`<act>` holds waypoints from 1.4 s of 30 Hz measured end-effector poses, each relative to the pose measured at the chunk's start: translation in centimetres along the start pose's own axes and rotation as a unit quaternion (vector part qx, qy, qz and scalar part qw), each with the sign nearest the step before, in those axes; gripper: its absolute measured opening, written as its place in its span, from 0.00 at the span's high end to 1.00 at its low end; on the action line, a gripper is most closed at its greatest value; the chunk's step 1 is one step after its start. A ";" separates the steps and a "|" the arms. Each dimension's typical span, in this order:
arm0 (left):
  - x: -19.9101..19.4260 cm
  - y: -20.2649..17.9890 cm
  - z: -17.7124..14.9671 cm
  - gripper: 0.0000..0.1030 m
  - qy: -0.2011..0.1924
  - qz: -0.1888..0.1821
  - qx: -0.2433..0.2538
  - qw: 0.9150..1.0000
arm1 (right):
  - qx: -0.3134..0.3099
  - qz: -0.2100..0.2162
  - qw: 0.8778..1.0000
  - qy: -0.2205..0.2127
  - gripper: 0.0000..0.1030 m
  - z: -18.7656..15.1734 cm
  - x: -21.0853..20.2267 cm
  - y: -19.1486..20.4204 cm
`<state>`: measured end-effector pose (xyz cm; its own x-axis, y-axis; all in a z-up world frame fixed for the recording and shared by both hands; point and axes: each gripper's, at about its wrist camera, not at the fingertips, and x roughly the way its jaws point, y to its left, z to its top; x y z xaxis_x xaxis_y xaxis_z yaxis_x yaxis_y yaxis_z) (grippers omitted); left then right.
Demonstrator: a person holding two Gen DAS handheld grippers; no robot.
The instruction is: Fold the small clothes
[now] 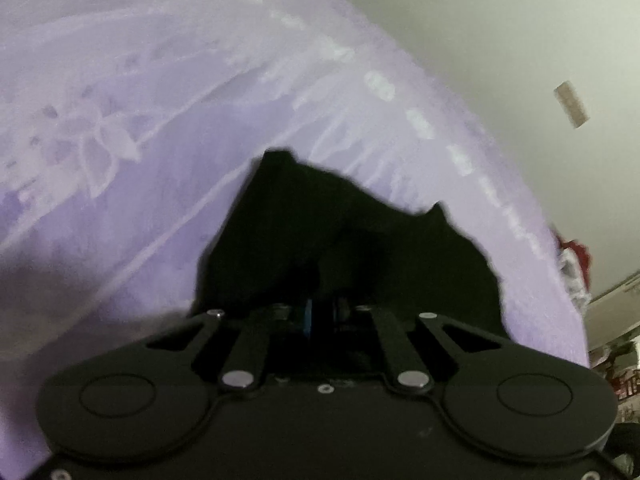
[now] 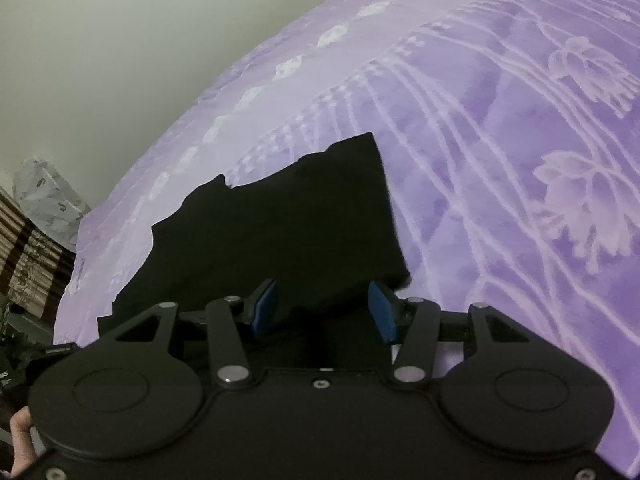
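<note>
Black garment (image 2: 280, 232) lies on purple floral bedspread (image 2: 500, 160), near bed edge; right gripper (image 2: 324, 312) spread wide, blue pads (image 2: 266, 308) straddling near hem, likely lining up pinch; left gripper (image 1: 320, 308) fingers drawn together inside dark cloth, grip uncertain

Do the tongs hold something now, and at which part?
Left tongs look shut on the black garment's near edge. Right tongs are open around its edge, not gripping.
</note>
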<state>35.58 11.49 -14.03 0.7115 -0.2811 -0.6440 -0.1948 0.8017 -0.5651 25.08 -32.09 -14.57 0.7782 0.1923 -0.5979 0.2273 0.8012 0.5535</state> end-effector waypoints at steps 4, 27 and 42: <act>-2.2 0.8 -0.7 0.94 -0.025 -0.005 0.002 1.000 | -0.003 -0.004 1.000 -0.007 0.56 -0.1 -0.3 -0.2; 1.6 -0.3 -1.9 0.63 -0.006 0.061 0.112 0.992 | -0.037 -0.015 0.999 -0.005 0.56 1.1 3.0 1.3; -13.9 5.1 -6.4 0.57 0.087 -0.020 0.162 0.983 | -0.129 0.050 0.987 0.084 0.52 -3.5 -9.7 -3.0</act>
<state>20.34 16.13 -11.26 0.5832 -0.3792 -0.7184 0.0771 0.9062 -0.4157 14.84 -34.40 -12.46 0.6760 0.3517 -0.6476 -0.0192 0.8869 0.4616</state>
